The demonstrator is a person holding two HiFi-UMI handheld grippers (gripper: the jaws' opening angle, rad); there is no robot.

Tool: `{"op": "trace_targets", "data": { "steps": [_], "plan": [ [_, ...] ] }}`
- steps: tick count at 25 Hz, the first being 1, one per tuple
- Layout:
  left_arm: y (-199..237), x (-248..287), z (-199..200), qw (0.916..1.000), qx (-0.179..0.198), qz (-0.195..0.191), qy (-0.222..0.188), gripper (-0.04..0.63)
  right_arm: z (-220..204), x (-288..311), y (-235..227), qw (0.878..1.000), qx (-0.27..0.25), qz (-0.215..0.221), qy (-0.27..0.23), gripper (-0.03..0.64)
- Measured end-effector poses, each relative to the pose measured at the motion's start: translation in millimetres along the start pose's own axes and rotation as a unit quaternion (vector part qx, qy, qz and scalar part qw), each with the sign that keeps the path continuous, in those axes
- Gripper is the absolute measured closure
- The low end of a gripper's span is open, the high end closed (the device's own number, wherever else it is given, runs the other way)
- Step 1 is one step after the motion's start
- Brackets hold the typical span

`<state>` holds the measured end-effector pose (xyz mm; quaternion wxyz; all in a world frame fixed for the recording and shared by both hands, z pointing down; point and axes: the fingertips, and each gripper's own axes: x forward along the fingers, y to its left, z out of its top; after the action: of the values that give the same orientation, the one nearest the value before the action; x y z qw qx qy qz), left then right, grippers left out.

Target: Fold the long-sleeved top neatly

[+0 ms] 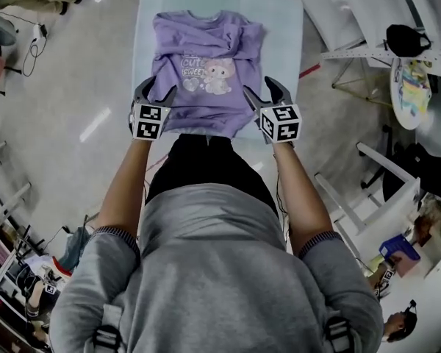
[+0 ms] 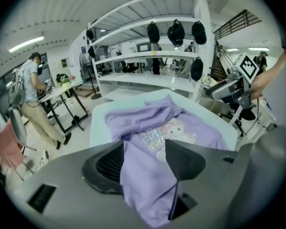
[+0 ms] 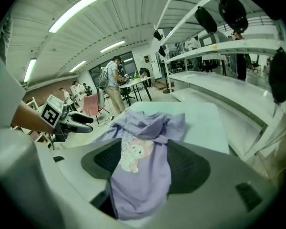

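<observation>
Two open-jawed tools, clamping nothing, flank the near hem: left gripper (image 1: 158, 89) at the purple long-sleeved top's (image 1: 206, 61) left corner, right gripper (image 1: 259, 87) at its right.

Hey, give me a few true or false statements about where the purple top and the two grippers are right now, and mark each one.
1. The top lies on the table with its cartoon print facing up. True.
2. The left gripper is clamped shut. False: its jaws stand open.
3. The right gripper has open jaws. True.
4. The top hangs from a shelf. False: it lies flat on the table.
5. Both grippers are at the collar end. False: they are at the hem, nearest the person.
</observation>
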<state>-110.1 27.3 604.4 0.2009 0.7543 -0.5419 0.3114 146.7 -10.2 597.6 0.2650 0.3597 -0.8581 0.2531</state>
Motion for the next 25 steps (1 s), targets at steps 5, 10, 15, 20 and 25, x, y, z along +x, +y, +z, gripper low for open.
{"op": "trace_targets", "data": {
  "steps": [5, 10, 15, 20, 25],
  "plan": [
    [13, -26, -76, 0.9934, -0.092, 0.018, 0.065, 0.287, -57, -4, 26, 0.998, 0.041, -0.013, 0.051, 0.29],
    [12, -37, -137, 0.9875, -0.118, 0.0, 0.105, 0.284, -111, -9, 47, 0.992, 0.082, -0.042, 0.083, 0.285],
    [8, -36, -166, 0.985, -0.119, -0.027, 0.122, 0.284, -156, -9, 59, 0.981, 0.137, -0.078, 0.108, 0.282],
    [-5, -30, -192, 0.9761, -0.134, -0.052, 0.163, 0.285, -182, -5, 74, 0.968, 0.174, -0.115, 0.137, 0.281],
    [-15, -28, -203, 0.9682, -0.164, -0.068, 0.176, 0.418, -203, 4, 82, 0.959, 0.187, -0.136, 0.161, 0.39]
  ]
}}
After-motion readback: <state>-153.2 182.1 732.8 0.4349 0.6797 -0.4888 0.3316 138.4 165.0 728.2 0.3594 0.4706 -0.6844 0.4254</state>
